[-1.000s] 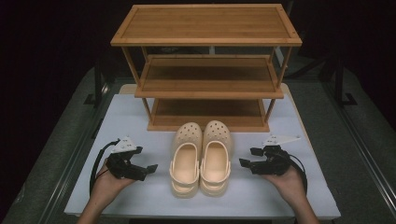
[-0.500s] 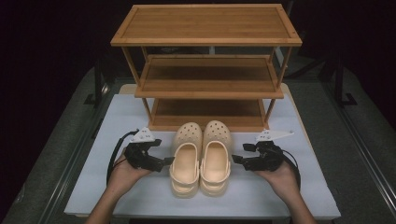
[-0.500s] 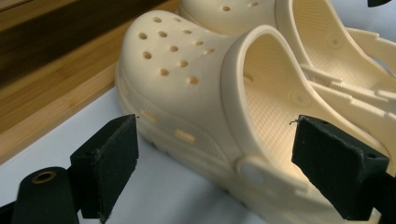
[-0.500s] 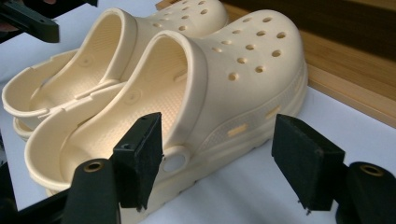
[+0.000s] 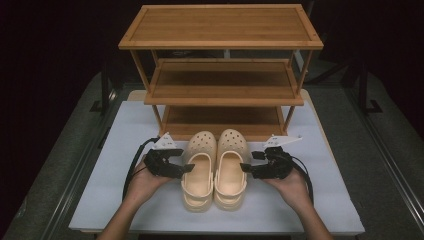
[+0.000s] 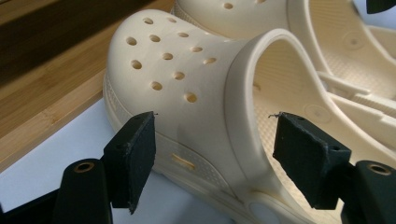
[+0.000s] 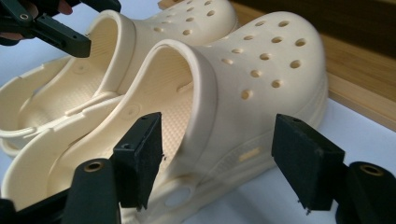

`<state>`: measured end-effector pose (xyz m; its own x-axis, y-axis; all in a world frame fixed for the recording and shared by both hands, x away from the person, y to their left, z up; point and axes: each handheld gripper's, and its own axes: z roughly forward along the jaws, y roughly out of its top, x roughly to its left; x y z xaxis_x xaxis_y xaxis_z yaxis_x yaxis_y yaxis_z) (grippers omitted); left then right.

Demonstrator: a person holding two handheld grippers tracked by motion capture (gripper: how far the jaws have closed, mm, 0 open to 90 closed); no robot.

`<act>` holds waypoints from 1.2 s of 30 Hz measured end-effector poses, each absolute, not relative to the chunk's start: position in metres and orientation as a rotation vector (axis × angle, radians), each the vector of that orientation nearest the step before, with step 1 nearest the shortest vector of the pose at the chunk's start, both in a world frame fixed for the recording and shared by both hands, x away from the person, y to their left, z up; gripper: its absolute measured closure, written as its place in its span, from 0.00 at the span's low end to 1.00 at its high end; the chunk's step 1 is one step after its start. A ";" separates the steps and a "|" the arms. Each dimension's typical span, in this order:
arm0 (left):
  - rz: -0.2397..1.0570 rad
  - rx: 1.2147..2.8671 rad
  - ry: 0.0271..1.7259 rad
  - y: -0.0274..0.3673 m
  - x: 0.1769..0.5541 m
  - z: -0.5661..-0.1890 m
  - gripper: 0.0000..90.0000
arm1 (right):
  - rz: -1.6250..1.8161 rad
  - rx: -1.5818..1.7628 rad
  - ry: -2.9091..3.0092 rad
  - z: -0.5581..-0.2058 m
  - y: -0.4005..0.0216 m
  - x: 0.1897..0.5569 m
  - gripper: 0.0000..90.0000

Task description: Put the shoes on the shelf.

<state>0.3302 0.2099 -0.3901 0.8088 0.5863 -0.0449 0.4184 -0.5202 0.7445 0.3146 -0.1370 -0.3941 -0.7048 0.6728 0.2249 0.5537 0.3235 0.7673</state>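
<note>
Two cream clogs stand side by side, toes toward the rack: the left clog [image 5: 199, 172] and the right clog [image 5: 231, 170]. My left gripper [image 5: 188, 168] is open at the left clog's outer side. In the left gripper view, its pads [image 6: 133, 158] stand either side of that clog's [image 6: 177, 70] side wall and collar rim, one outside and one over the foot opening, with gaps to both. My right gripper [image 5: 244, 169] is open at the right clog's outer side, and its pads [image 7: 140, 156] straddle the right clog's [image 7: 261, 60] collar the same way.
A three-tier wooden shoe rack [image 5: 220, 45] stands just behind the clogs, its lowest shelf [image 5: 222, 122] right past their toes. Everything rests on a white table pad [image 5: 100, 200]. Dark floor and metal rails flank the table.
Both grippers have moved inward from the table's sides to the clogs' outer walls. Their jaws stay open. The clogs have not moved.
</note>
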 end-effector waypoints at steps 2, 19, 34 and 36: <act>0.270 2.196 0.738 0.209 0.331 -0.391 0.35 | 1.323 1.138 2.452 -0.396 -0.132 0.317 0.37; 0.305 2.215 0.759 0.208 0.336 -0.396 0.36 | 1.243 1.161 2.442 -0.405 -0.128 0.321 0.38; 0.307 2.214 0.759 0.221 0.341 -0.395 0.45 | 1.235 1.171 2.451 -0.403 -0.137 0.321 0.47; 0.322 2.219 0.751 0.222 0.341 -0.394 0.46 | 1.241 1.178 2.458 -0.403 -0.140 0.322 0.48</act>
